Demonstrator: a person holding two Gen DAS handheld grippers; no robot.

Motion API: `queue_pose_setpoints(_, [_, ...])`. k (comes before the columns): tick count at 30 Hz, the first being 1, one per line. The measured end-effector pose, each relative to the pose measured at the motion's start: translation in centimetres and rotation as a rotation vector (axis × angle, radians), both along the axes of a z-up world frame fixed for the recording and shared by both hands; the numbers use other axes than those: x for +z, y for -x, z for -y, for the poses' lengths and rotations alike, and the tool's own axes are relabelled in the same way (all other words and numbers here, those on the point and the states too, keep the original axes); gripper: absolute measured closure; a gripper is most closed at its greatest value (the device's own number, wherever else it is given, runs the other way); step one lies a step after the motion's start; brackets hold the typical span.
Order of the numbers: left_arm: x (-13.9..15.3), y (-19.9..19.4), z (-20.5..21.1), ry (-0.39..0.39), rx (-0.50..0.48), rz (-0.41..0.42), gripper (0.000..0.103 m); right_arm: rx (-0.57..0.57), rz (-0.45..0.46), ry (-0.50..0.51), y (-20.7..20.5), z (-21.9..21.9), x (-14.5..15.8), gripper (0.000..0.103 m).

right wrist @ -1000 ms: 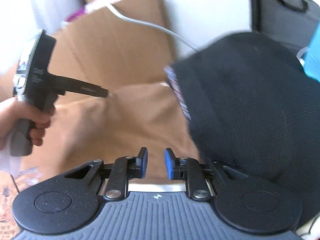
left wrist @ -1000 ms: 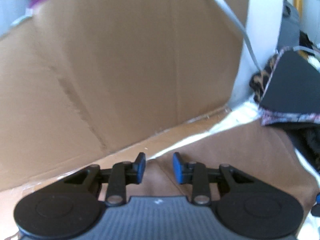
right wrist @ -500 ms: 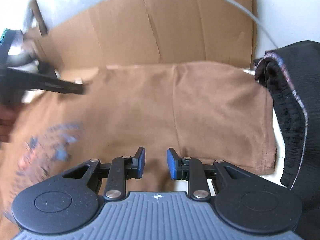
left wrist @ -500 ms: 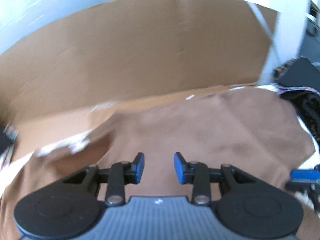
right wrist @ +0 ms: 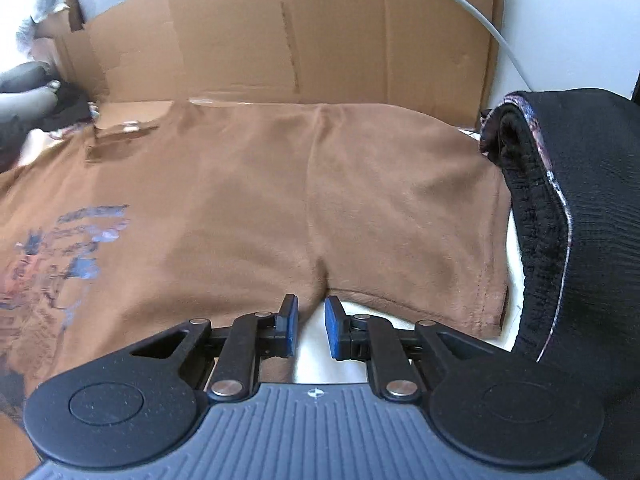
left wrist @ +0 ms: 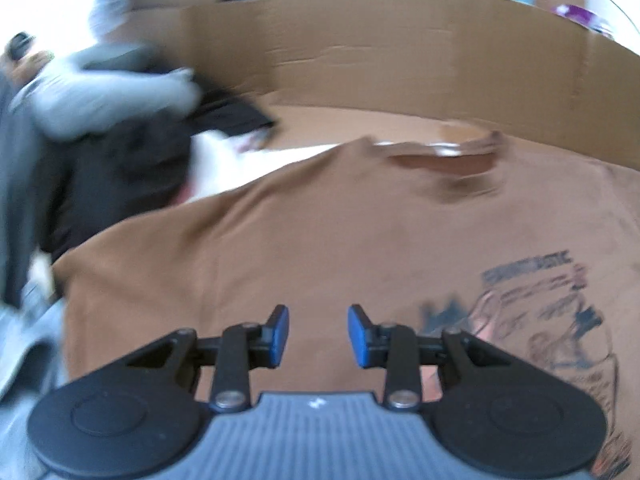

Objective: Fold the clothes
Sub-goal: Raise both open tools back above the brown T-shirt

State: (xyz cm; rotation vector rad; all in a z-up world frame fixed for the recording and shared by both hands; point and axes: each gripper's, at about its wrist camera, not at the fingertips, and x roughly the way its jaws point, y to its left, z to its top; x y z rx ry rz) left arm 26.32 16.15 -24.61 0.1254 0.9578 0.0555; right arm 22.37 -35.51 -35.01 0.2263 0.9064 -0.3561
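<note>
A brown T-shirt [left wrist: 320, 232] with a dark printed graphic [left wrist: 552, 312] lies spread flat on a white surface, its collar [left wrist: 444, 152] toward the cardboard. My left gripper [left wrist: 318, 334] hovers open above the shirt's left shoulder side, nothing between its blue pads. In the right wrist view the same brown T-shirt [right wrist: 248, 200] shows its lower body and hem. My right gripper [right wrist: 308, 326] is open with a narrow gap, at the shirt's near edge where a fold puckers, empty.
A cardboard wall [left wrist: 400, 60] [right wrist: 280, 32] stands behind the shirt. Grey and black clothes [left wrist: 100, 120] pile at the left. A folded black garment [right wrist: 580, 220] with a patterned edge sits at the right. A white cable [right wrist: 472, 12] hangs over the cardboard.
The left gripper has swung left from the cardboard wall to over the shirt's shoulder and collar area. The right gripper has drawn back from the black garment to the shirt's near edge.
</note>
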Motion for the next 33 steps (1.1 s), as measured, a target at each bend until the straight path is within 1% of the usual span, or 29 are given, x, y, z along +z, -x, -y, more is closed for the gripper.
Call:
queue_pose_setpoints(5, [0.6, 3.1, -4.4, 0.007, 0.088, -0.014, 0.068, 0.037, 0.001, 0.005, 0.7, -1.1, 1.7, 0.081])
queue_pose_setpoints(9, [0.7, 4.4, -6.7, 0.002, 0.107, -0.008, 0.068, 0.081, -0.023, 0.001, 1.2, -2.4, 2.6, 0.08])
queue_pose_setpoints(10, [0.5, 4.5, -7.1, 0.007, 0.111, -0.003, 0.07, 0.095, -0.027, -0.001, 1.3, -2.7, 2.8, 0.08])
queue_pose_setpoints(11, [0.3, 4.6, -7.6, 0.02, 0.114, 0.001, 0.076, 0.109, -0.031, -0.002, 1.4, -3.2, 2.9, 0.08])
queue_pose_setpoints(12, [0.0, 4.6, -7.8, 0.036, 0.113, 0.006, 0.078, 0.122, -0.033, 0.0, 1.4, -3.5, 3.0, 0.08])
queue_pose_setpoints(14, [-0.5, 4.8, -7.9, 0.048, 0.1, 0.02, 0.08, 0.141, -0.035, 0.004, 1.5, -4.2, 3.0, 0.08])
queue_pose_setpoints(17, [-1.8, 4.5, -8.0, 0.066, 0.078, 0.013, 0.082, 0.163, -0.037, 0.0, 1.4, -5.3, 2.8, 0.08])
queue_pose_setpoints(21, [-4.2, 4.4, -8.1, 0.052, 0.069, -0.043, 0.084, 0.183, -0.072, -0.01, 1.2, -6.6, 1.8, 0.079])
queue_pose_setpoints(22, [-4.8, 4.4, -8.4, 0.047, 0.074, -0.06, 0.086, 0.188, -0.087, -0.012, 1.2, -6.8, 1.4, 0.078])
queue_pose_setpoints(24, [-5.6, 4.6, -9.1, 0.054, 0.079, -0.067, 0.095, 0.183, -0.135, -0.004, 1.4, -6.9, 0.5, 0.078])
queue_pose_setpoints(25, [-5.5, 4.7, -9.4, 0.058, 0.079, -0.063, 0.097, 0.165, -0.171, 0.004, 1.4, -6.7, -0.1, 0.079])
queue_pose_setpoints(26, [-5.2, 4.8, -9.7, 0.062, 0.085, -0.062, 0.097, 0.149, -0.187, 0.008, 1.6, -6.4, -0.4, 0.079])
queue_pose_setpoints(29, [-3.6, 5.8, -10.8, 0.073, 0.112, -0.038, 0.095, 0.116, -0.206, 0.036, 2.1, -5.8, -0.4, 0.079])
queue_pose_setpoints(31, [-2.8, 6.8, -11.9, 0.1, 0.137, -0.028, 0.095, 0.098, -0.217, 0.051, 2.4, -5.7, -0.3, 0.079])
queue_pose_setpoints(33, [-2.3, 8.0, -12.4, 0.111, 0.138, -0.028, 0.095, 0.078, -0.219, 0.05, 2.7, -5.8, -0.1, 0.079])
